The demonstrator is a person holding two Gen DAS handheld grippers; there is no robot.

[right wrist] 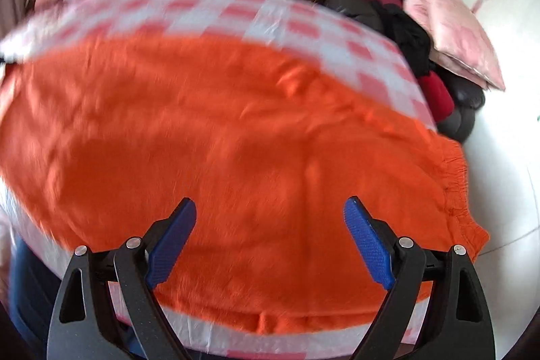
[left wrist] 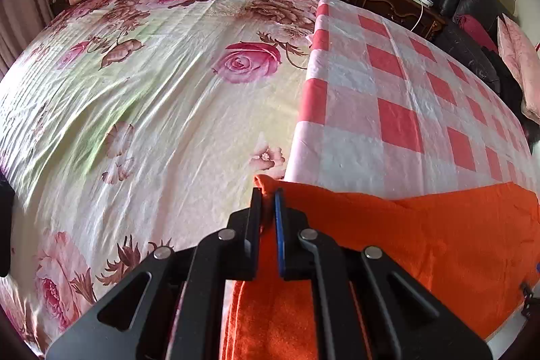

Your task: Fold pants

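One early fold looks underway: left gripper (left wrist: 268, 203) pinches the orange pants (left wrist: 422, 242) hem, right gripper (right wrist: 270, 221) hovers spread.

Right gripper (right wrist: 270, 218) fingers spread wide above orange pants (right wrist: 219, 123) on checkered cloth (right wrist: 287, 12); view blurred.

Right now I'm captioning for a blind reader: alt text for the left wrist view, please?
The left gripper is shut on a bunched edge of the orange pants, which lie on a red-checked cloth over a floral bedsheet.
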